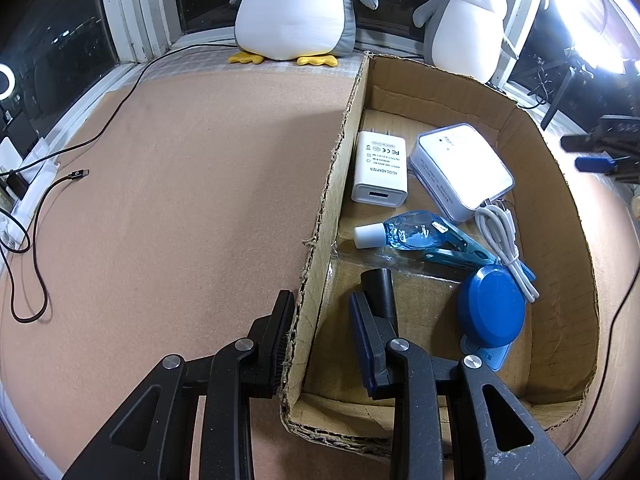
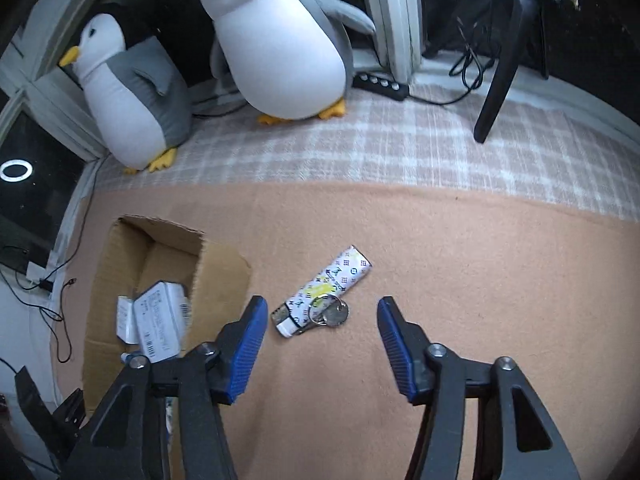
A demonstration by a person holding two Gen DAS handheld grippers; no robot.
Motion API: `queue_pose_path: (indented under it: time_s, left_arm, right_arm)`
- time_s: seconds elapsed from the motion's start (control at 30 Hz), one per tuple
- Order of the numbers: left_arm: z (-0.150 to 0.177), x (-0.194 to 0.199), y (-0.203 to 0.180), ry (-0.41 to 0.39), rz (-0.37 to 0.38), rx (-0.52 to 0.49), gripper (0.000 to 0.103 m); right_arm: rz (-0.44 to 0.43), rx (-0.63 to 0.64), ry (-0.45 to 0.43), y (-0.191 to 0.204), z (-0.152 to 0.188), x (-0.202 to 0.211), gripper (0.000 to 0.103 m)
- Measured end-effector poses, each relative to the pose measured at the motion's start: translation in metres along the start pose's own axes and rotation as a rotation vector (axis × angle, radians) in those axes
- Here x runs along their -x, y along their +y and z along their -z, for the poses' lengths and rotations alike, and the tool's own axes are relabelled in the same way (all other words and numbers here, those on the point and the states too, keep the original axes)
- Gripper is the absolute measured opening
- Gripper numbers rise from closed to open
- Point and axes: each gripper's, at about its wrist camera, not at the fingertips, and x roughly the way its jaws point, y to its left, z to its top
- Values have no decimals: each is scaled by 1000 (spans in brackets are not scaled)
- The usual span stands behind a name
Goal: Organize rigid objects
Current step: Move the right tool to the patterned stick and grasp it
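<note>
Cardboard box (image 1: 560,184) serves as landmark: left gripper (image 1: 320,336) straddles its near-left wall, jaws apart, likely steadying it. Right gripper (image 2: 322,344), jaws wide apart, frames the patterned lighter (image 2: 326,288) lying outside, right of the box, ready for pickup.

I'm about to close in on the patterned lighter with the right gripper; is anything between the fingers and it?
Nothing visible does. The right gripper is open above bare cloth, and the lighter with its key ring lies just ahead, clear of the cardboard box.
</note>
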Motion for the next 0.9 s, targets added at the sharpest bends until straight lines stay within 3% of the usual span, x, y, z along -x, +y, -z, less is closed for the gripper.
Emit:
queue_pose_path:
  time_s: [0.07, 0.17, 0.47, 0.9]
  left_arm:
    - [0, 0, 1, 0, 2, 1, 31]
    - [0, 0, 1, 0, 3, 1, 31]
    - [0, 0, 3, -1, 3, 1, 31]
    - [2, 0, 4, -1, 1, -2, 31]
  right_arm:
    - [2, -9, 18, 0, -1, -10, 36]
    - [20, -19, 35, -1, -1, -21, 34]
    - [-25, -107, 76, -16, -11, -41, 33]
    - [-31, -68, 107, 9, -23, -60, 33]
